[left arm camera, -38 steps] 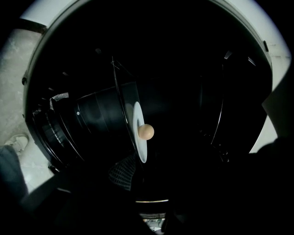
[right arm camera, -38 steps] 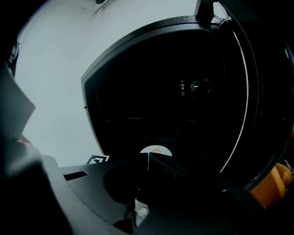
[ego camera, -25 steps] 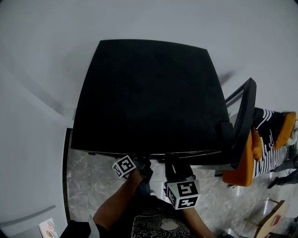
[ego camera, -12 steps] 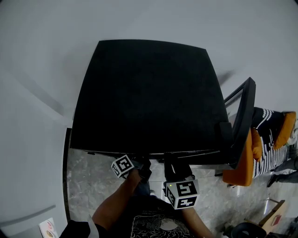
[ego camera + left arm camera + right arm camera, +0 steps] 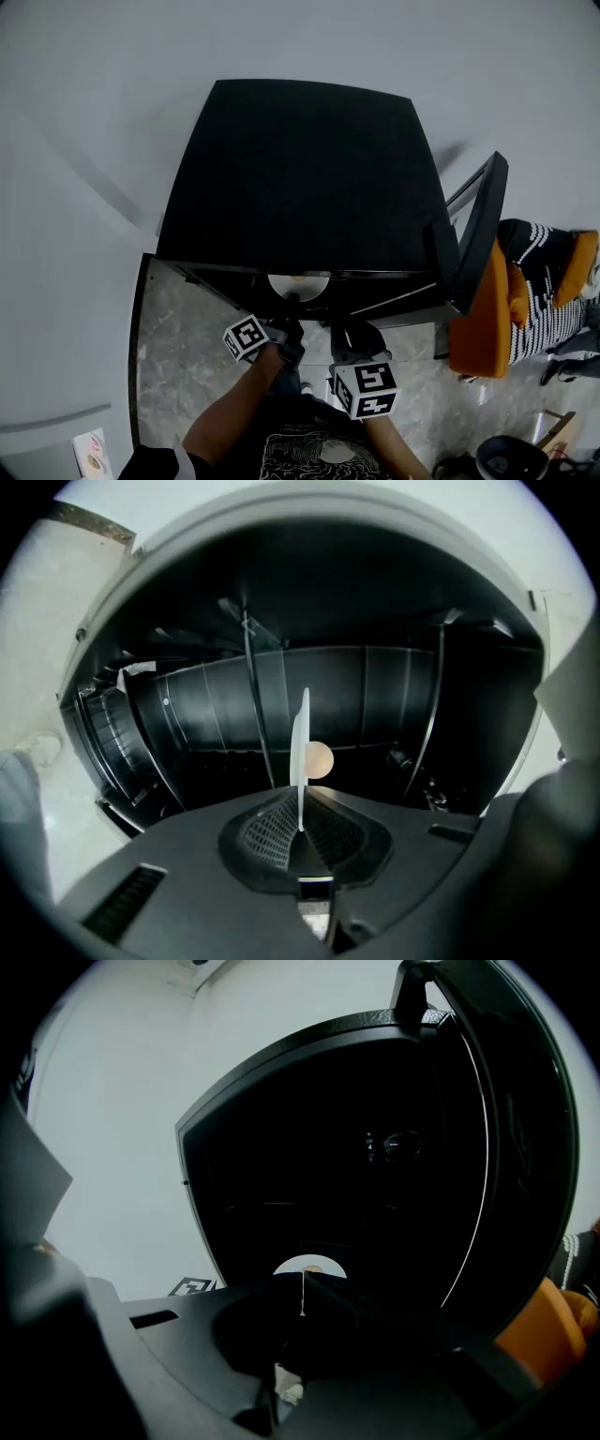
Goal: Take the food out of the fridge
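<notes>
Food for this task looks to be one small, pale, round ball lying loose on a thin white round plate, just inside the front opening of the black box-shaped fridge. In the head view the plate's near edge peeks out under the fridge's top front lip.

I judge the plate stiff, glazed and slick, light, and breakable if dropped. The ball is free to roll, so the plate should come out level and slowly. The near rim looks like the only reachable hold. A one-sided pinch there will tend to tip, so support from the far side would help once the plate is clear of the fridge.

The left claw has just closed and now pinches that rim, the plate running edge-on between its pads. The right claw has its jaws together on nothing, in front of the fridge opening and right of the plate. The fridge door stands swung open at the fridge's right side. Grey marbled floor lies before the fridge.

A second ago no plate showed at the fridge's front; now its white edge does. More floor also shows at the fridge's front left.
</notes>
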Tool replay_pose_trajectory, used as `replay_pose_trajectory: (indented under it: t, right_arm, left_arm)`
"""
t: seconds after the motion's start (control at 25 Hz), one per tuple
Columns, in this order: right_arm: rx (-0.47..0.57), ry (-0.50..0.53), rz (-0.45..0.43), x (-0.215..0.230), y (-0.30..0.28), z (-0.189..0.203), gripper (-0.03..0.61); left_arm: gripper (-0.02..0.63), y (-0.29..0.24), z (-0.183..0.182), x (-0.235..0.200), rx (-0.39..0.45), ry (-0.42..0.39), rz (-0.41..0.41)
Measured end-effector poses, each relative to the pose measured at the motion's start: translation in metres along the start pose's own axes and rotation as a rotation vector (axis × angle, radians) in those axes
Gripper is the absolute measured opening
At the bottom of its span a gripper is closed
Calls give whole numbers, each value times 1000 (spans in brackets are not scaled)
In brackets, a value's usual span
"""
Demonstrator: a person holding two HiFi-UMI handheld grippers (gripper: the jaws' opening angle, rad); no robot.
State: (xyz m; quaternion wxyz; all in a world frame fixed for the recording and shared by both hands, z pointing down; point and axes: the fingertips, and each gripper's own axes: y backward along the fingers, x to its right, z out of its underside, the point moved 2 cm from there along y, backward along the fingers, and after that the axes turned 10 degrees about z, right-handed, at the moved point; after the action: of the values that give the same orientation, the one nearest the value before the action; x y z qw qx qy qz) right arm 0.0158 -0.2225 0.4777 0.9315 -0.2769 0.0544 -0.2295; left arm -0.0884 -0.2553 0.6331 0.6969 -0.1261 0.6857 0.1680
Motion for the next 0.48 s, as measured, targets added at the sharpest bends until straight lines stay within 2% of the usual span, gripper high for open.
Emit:
replay_pose_trajectory:
  t: [0.36, 0.48]
  right_arm:
    - [22, 8, -41, -9, 35, 9, 22]
    - [31, 10, -49, -11, 48, 13, 23]
  left_arm:
    - [23, 32, 18, 36, 59, -23, 35]
    - [23, 40, 27, 52, 76, -24, 79]
